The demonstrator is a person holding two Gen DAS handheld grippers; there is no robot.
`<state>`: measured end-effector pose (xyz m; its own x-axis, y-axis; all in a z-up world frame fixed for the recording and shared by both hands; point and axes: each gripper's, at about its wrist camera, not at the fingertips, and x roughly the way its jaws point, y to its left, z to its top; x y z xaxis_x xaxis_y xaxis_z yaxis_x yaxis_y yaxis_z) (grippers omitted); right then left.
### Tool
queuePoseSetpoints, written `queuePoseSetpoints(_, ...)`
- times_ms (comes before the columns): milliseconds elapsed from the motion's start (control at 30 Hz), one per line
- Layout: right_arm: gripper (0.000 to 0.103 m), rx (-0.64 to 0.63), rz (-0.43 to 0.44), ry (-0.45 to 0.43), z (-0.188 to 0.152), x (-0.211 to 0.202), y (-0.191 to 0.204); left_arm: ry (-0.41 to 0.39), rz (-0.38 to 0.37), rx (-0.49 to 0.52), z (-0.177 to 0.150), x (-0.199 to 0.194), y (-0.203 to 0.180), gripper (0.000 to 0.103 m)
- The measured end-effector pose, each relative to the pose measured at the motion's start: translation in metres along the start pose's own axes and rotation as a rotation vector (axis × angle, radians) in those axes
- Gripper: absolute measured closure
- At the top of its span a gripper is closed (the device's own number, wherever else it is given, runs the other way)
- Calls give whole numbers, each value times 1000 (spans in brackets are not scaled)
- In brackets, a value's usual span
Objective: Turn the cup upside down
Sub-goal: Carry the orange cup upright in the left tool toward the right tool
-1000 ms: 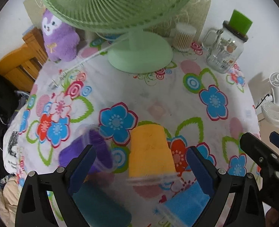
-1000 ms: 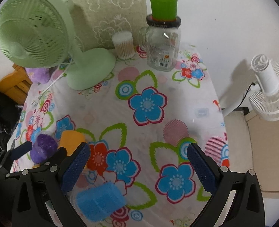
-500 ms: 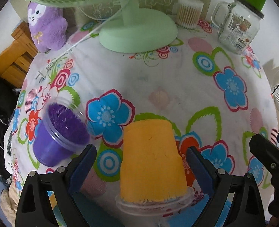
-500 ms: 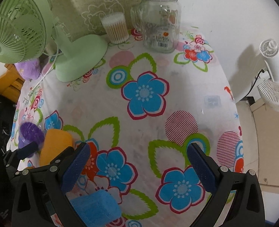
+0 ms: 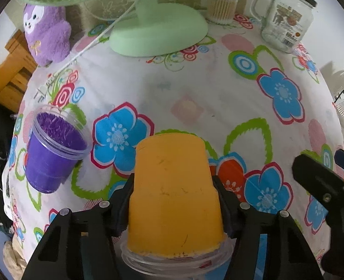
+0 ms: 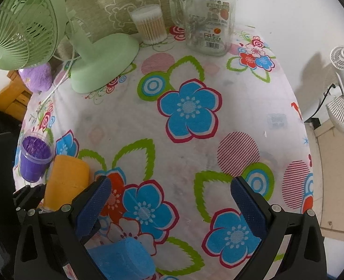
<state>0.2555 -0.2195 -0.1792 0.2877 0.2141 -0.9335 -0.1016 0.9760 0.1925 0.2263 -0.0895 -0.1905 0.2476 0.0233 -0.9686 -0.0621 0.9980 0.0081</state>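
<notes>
Your left gripper (image 5: 174, 200) is clamped on the orange cup (image 5: 174, 193), one finger pressed to each side of it. In the left wrist view the cup fills the space straight ahead, with its closed base pointing away from you and its clear rim nearest the camera; whether the rim touches the tabletop (image 5: 195, 88) cannot be told from here. Just ahead and to the left of that gripper, a purple cup (image 5: 51, 156) stands mouth up on the flowered cloth, apart from the orange one.

Your right gripper (image 6: 172, 205) has its blue-padded fingers spread wide with only the cloth between them. Its camera shows what the left one cannot: the orange cup (image 6: 67, 182) from the side, off to the far left of the right gripper, with the black frame of the left gripper around its lower part. It also shows a blue cup (image 6: 123, 259) lying on its side just below the right gripper's left finger.

Only the left view shows the plush toy's (image 5: 47, 32) face. Both views show the green fan (image 6: 27, 30), the cotton swab tub (image 6: 149, 24) and the glass jar (image 6: 209, 16) far ahead at the back of the tabletop.
</notes>
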Motion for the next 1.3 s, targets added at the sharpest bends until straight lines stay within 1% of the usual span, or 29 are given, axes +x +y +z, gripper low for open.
queuePoseSetpoints(200,0,1,5,-8,-3,-11,5,-14,-11,5,-1,-18,7,40)
queuePoseSetpoints(367,0,-3,11,-25,-5,-29,12,-41,25,24,2,-39,7,40)
queuePoseSetpoints(567,0,-12,23,-54,-12,-57,23,-71,21,28,-6,-74,14,40)
queuePoseSetpoints(733,0,-25,41,-68,-24,-79,36,-84,-4,30,-24,-99,19,40)
queuePoseSetpoints(833,0,-32,45,-76,-35,-90,43,-89,2,43,-36,-111,22,40)
queuePoseSetpoints(933,0,-35,51,-82,-47,-100,49,-84,-14,44,-48,-120,27,40)
queuePoseSetpoints(1167,0,-56,49,-89,-74,-117,62,-99,-22,61,-77,-144,34,40)
queuePoseSetpoints(1300,0,-67,47,-88,-91,-123,68,-99,-27,64,-94,-151,38,40)
